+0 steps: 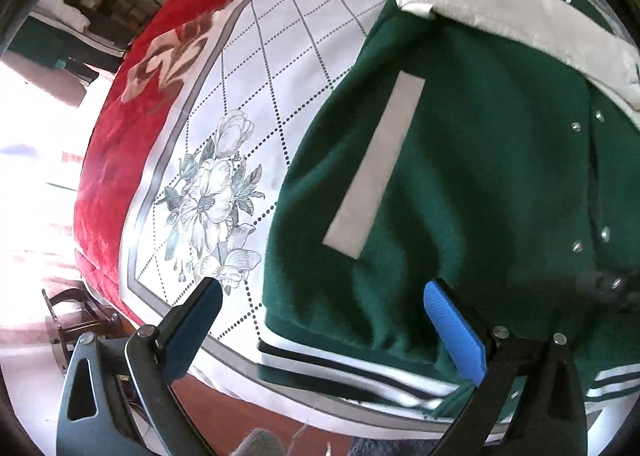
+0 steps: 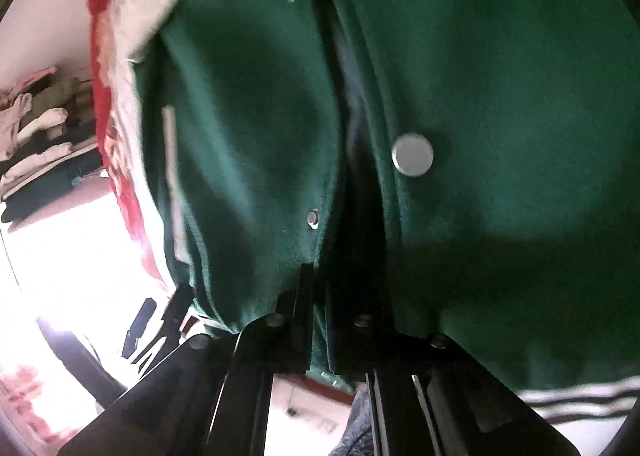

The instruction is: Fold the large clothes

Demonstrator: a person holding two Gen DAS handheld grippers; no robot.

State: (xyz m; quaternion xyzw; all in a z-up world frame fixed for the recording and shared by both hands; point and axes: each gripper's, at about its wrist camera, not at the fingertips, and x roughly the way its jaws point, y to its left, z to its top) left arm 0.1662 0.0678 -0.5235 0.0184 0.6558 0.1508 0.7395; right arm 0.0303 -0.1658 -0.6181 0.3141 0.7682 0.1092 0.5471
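My left gripper (image 1: 322, 312) carries two ribbed blue pads (image 1: 454, 330) set on black fingers, each pinned by round silver screws. A grey-blue metal bracket (image 1: 86, 388) with a teardrop-shaped cut-out flanks its left finger, and a black bracket with a similar slot flanks its right. My right gripper (image 2: 318, 308) is seen as flat black finger plates fastened with dull silver round-headed screws (image 2: 275, 320); its linkage arms are glossy black with thin pale edge lines. The pads' colour cannot be made out here.

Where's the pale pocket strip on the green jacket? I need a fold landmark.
In the left wrist view the pocket strip slants across the green jacket, between the floral sheet and the snap buttons.
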